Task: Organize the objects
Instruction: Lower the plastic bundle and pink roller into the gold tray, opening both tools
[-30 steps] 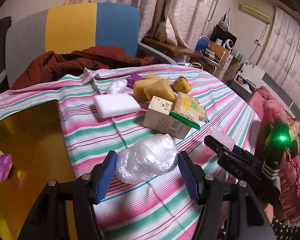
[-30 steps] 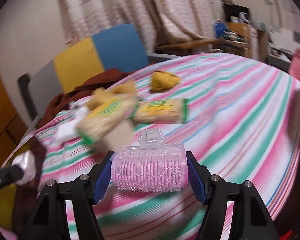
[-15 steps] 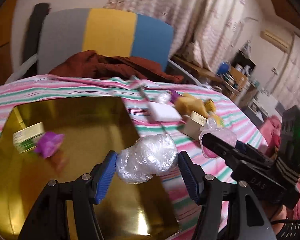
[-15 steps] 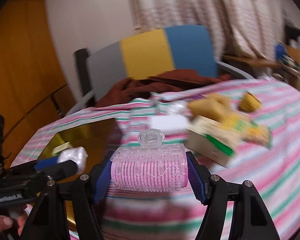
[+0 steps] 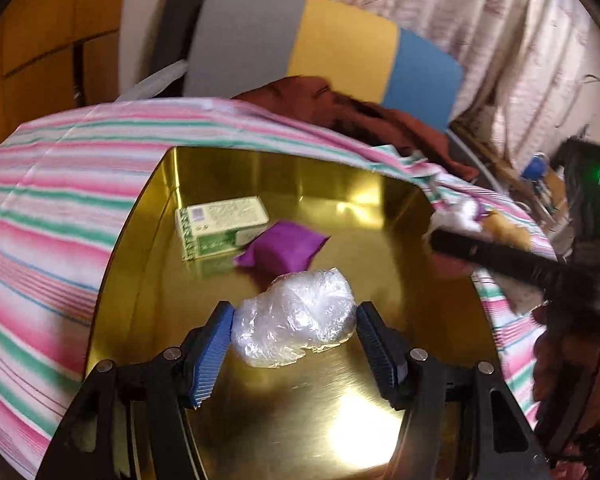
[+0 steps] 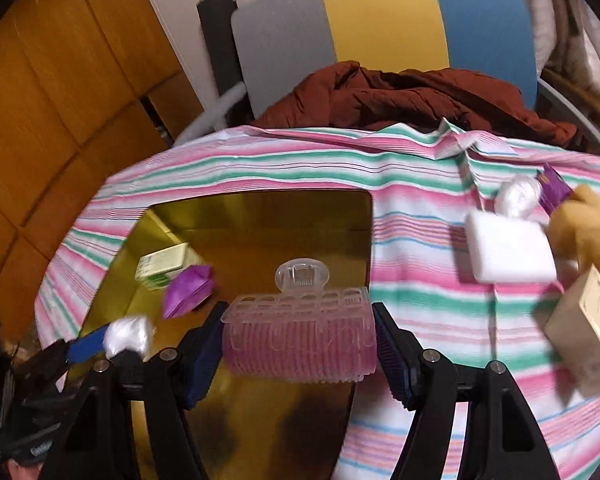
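Carrying two loads at once, I had the left gripper [image 5: 294, 330] clamped on a wad of clear plastic wrap [image 5: 296, 318] above the gold tray [image 5: 420, 300], and the right gripper [image 6: 298, 338] clamped on a pink hair roller [image 6: 300, 336] above the tray's near right part. To do this step well, I judged I should bring each load low over bare tray, clear of the other gripper, and only then let the pads part, so that neither the light wad nor the round roller strayed over the rim.

I counted two things in the tray: one green box [image 5: 222, 224] and one purple packet [image 5: 282, 250], just touching. On the striped counter [image 6: 420, 280] I counted one white block [image 6: 508, 252], one more plastic wad [image 6: 518, 196], one tan carton [image 6: 584, 316] and some yellow sponges [image 6: 588, 224], blurred past counting.
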Demonstrator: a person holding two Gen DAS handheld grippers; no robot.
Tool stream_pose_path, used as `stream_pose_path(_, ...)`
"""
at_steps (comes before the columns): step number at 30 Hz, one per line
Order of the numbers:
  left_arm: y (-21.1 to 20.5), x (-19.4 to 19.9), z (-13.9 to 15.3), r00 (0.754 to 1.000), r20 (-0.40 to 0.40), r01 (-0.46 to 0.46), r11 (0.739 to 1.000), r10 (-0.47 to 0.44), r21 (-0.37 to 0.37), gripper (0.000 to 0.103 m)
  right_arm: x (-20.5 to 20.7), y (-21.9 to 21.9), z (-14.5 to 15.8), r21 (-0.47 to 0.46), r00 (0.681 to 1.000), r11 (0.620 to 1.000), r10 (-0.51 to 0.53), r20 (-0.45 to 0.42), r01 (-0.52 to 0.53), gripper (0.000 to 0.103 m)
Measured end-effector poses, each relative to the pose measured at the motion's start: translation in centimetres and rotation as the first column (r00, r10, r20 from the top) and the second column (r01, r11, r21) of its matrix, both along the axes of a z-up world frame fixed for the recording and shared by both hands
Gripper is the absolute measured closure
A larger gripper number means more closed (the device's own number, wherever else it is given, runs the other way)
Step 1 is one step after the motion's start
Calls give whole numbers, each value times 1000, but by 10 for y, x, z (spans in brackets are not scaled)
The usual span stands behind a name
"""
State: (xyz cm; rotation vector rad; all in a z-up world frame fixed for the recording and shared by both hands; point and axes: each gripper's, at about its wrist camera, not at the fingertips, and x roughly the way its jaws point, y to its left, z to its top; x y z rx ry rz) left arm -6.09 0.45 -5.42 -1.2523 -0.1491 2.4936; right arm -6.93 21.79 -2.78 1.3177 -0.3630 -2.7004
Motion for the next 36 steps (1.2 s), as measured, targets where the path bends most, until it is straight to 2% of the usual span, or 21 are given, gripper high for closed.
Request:
stream_pose_path(5, -10, -8, -8, 999, 27, -33, 999, 34, -38, 39, -32, -13, -1, 2, 999, 1000, -15, 43, 15, 33)
stream_pose_path(8, -15, -11, -8, 998, 30, -52, 997, 54, -53, 39, -44, -25, 2, 64, 999, 998, -3, 35, 1, 33)
stream_pose_path(12, -20, -14, -9, 997, 27, -73, 993, 76, -92, 39, -59, -51, 14, 183, 998, 982, 56, -22, -51, 33)
stream_pose_path(16, -26, -17, -10, 993, 48, -99, 991, 104, -89, 37, -77, -69, 16, 152, 995, 984, 99, -32, -93, 33)
stream_pose_path(20, -31, -17, -7, 990, 60, -123, 990, 127, -75, 35, -88, -76, 16, 113, 994, 990, 91, -53, -85, 13)
stream_pose_path(25, -40, -14, -3, 982, 56, -178, 982, 182, -69, 34, -77, -70, 29, 60, 992, 997, 64, -107, -58, 11)
stream_pose_path(29, -41, -7, 6, 975, 0, -224, 972, 224, -78, 34, -56, -60, 39, 60, 986, 997, 53, -160, -44, 7)
stream_pose_path(31, -39, -5, 11, 972, -26, -235, 969, 233, -77, 29, -45, -56, 42, 64, 983, 997, 49, -176, -38, 7)
stream_pose_path(36, -39, -2, 23, 969, -60, -242, 969, 239, -41, 27, -18, -41, 47, 44, 977, 999, 23, -210, -14, 6)
